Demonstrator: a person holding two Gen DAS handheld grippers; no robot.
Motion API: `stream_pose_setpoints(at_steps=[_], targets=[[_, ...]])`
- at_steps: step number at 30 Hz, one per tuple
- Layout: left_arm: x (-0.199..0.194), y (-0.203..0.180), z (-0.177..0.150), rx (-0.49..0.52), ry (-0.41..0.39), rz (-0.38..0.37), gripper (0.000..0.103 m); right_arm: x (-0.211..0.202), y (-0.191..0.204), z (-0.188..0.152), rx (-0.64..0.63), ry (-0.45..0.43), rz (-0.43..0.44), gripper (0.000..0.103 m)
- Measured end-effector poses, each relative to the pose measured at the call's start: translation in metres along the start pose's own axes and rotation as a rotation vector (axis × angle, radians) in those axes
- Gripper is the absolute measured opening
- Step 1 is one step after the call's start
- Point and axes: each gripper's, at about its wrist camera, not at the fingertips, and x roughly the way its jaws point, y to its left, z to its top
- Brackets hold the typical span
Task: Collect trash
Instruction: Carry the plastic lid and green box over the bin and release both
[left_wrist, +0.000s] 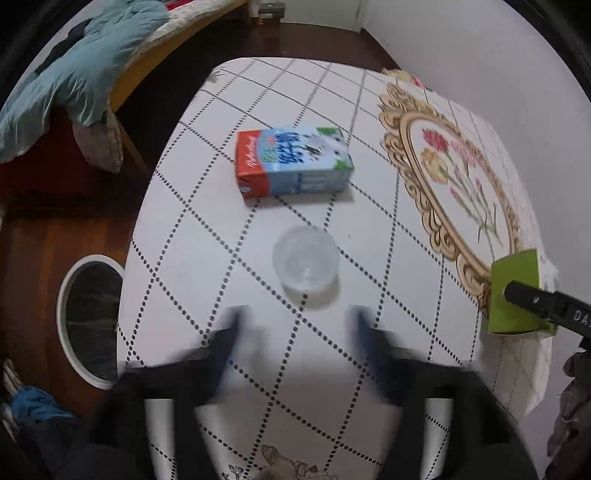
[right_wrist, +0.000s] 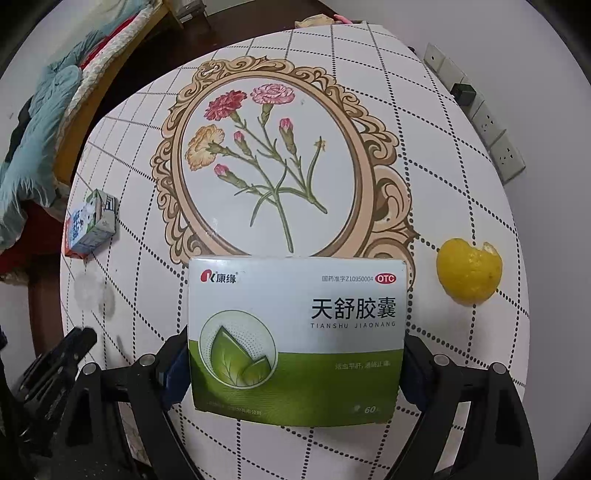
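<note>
My left gripper (left_wrist: 295, 332) is open and empty above the table, its blurred fingers just short of a clear plastic cup (left_wrist: 306, 260). Beyond the cup a red, blue and white milk carton (left_wrist: 293, 160) lies on its side. My right gripper (right_wrist: 291, 365) is shut on a white and green medicine box (right_wrist: 295, 339), held above the table; the box also shows in the left wrist view (left_wrist: 515, 295) at the right edge. A piece of yellow citrus peel (right_wrist: 468, 270) lies to the right of the box. The carton (right_wrist: 90, 225) and the cup (right_wrist: 88, 291) show faintly at left.
The table (left_wrist: 221, 258) has a white checked cloth with a gold-framed flower print (right_wrist: 273, 162). A white-rimmed bin (left_wrist: 88, 321) with a dark liner stands on the floor left of the table. A bed with blue bedding (left_wrist: 74, 74) is at the far left. Wall sockets (right_wrist: 491, 125) are at right.
</note>
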Motion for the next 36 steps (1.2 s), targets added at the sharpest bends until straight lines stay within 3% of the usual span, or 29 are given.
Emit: stream_pose_setpoints(at_steps=[1,7,14,15,17,20,25,29,36], targets=[[-0.001,0.003,0.002,-0.010,-0.011,-0.001,0.092,0.001,0.001,0.001,0.003,0.001,0.003,0.090],[0.007,0.003,0.017,0.005,-0.021,0.014,0.092,0.004,0.004,0.008,0.000,0.000,0.014,0.090],[0.034,-0.010,0.029,0.066,0.013,0.109,0.091,0.005,0.002,0.012,0.016,-0.001,0.014,0.090],[0.035,-0.011,0.030,0.071,0.008,0.116,0.086,0.005,0.002,0.011,0.017,-0.002,0.012,0.090],[0.036,-0.011,0.029,0.081,0.001,0.139,0.037,0.005,0.001,0.011,0.018,-0.007,0.010,0.090],[0.031,-0.010,0.026,0.090,-0.018,0.156,0.036,0.001,0.003,0.009,0.010,-0.029,0.007,0.090],[0.005,-0.006,0.023,0.096,-0.078,0.154,0.036,-0.017,0.015,0.008,-0.024,-0.076,0.017,0.090],[-0.038,0.000,0.022,0.102,-0.168,0.138,0.036,-0.038,0.035,0.006,-0.053,-0.113,0.040,0.090],[-0.124,0.058,0.030,0.067,-0.304,0.141,0.036,-0.086,0.103,-0.002,-0.135,-0.187,0.144,0.090]])
